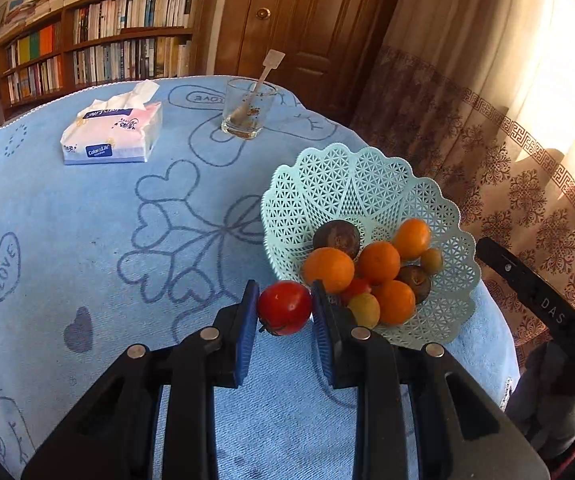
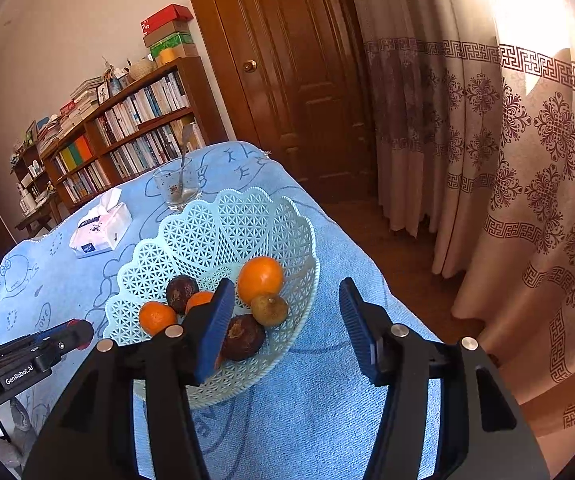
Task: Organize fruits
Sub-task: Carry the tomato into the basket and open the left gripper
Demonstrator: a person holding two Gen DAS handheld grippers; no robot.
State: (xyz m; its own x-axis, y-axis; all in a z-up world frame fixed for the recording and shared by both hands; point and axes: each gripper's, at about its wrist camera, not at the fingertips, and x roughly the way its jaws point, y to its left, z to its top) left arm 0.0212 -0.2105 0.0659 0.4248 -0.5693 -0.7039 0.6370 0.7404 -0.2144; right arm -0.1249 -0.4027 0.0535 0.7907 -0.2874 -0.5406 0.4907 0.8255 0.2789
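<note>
My left gripper (image 1: 285,306) is shut on a red tomato (image 1: 284,307) and holds it above the blue cloth, just left of the pale green lattice basket (image 1: 351,184). The basket holds several oranges (image 1: 378,262), dark round fruits (image 1: 336,237), small yellow-green fruits (image 1: 364,310) and another red tomato (image 1: 356,287). My right gripper (image 2: 287,320) is open and empty, at the basket's (image 2: 223,220) near right rim, with an orange (image 2: 260,279), a brownish fruit (image 2: 269,310) and a dark fruit (image 2: 243,337) by its left finger.
A tissue pack (image 1: 112,130) lies at the far left of the table and a glass with a spoon (image 1: 248,110) at the far middle. The blue cloth (image 1: 87,240) covers the table. Its edge drops off right of the basket toward a curtain (image 2: 527,200). A bookshelf and a door stand behind.
</note>
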